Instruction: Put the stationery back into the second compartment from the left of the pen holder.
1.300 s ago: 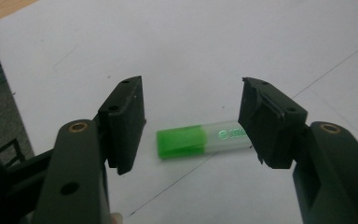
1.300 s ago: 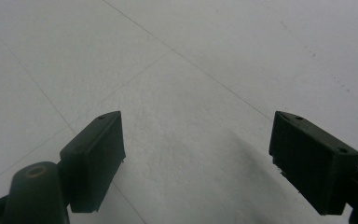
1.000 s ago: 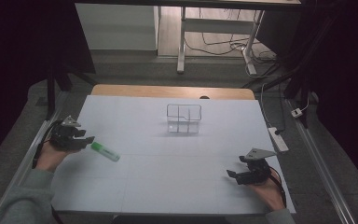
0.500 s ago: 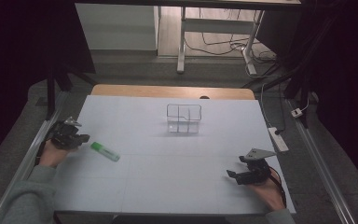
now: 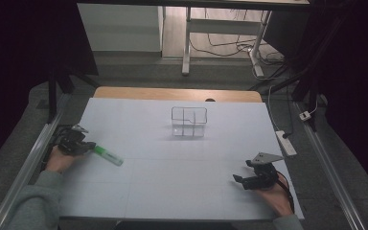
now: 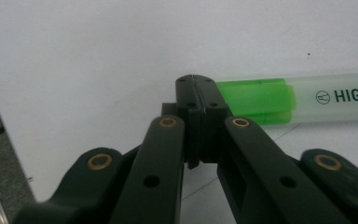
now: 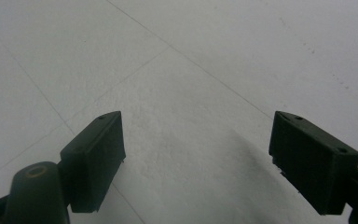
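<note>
Jaws of the left hand-held gripper point(image 6: 196, 91) meet empty, hiding the highlighter's point(image 6: 298, 100) cap end; right hand-held gripper point(image 7: 196, 154) gapes wide.

Both grippers are matte black plastic. The left gripper point(image 6: 195, 91) has linkage arms with brass-coloured pivot bushings and small dark screw holes, plus blocky pads point(image 6: 186, 93) with tiny holes at the tips. The right gripper point(image 7: 196, 154) has chunky rectangular pads point(image 7: 314, 156) and one brass bushing, with a grey three-cornered plate point(image 5: 264, 157) on top. The person wears grey-green sleeves point(image 5: 31, 206).
</note>
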`<action>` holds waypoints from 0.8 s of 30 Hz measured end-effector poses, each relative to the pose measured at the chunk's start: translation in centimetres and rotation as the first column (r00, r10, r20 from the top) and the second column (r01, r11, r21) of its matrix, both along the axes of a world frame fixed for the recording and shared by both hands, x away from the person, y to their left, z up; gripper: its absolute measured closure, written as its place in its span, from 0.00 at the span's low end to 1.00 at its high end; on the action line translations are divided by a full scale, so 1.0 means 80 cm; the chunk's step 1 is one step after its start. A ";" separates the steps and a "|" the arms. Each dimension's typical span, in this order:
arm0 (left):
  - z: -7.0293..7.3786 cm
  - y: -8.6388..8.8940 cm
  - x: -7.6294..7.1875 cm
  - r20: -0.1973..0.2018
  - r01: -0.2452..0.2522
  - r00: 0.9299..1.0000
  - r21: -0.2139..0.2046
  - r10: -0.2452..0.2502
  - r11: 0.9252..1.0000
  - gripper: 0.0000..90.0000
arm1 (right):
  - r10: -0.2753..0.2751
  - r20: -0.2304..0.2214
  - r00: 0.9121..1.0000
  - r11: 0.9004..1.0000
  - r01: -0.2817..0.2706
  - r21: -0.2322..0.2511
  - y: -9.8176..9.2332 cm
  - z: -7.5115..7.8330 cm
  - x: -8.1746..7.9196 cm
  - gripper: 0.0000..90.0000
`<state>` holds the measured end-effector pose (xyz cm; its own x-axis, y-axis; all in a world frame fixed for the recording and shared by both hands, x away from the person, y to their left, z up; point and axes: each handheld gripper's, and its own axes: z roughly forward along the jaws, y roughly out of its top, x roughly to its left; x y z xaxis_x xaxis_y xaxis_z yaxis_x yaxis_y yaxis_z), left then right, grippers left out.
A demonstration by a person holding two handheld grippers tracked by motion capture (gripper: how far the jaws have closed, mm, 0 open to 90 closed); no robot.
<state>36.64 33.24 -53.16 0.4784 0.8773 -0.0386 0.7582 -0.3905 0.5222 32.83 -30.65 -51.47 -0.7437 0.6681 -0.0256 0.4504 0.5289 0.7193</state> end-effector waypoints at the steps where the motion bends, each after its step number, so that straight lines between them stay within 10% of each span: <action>1: -0.001 0.000 0.000 -0.001 0.000 1.000 -0.004 0.000 1.000 0.98 | 0.000 0.002 1.000 1.000 0.000 0.002 0.000 0.000 0.000 0.20; 24: 0.008 -0.049 -0.019 -0.011 0.158 0.987 -0.069 -0.159 0.985 0.98 | 0.003 0.001 1.000 1.000 -0.003 0.002 0.001 0.000 0.000 0.20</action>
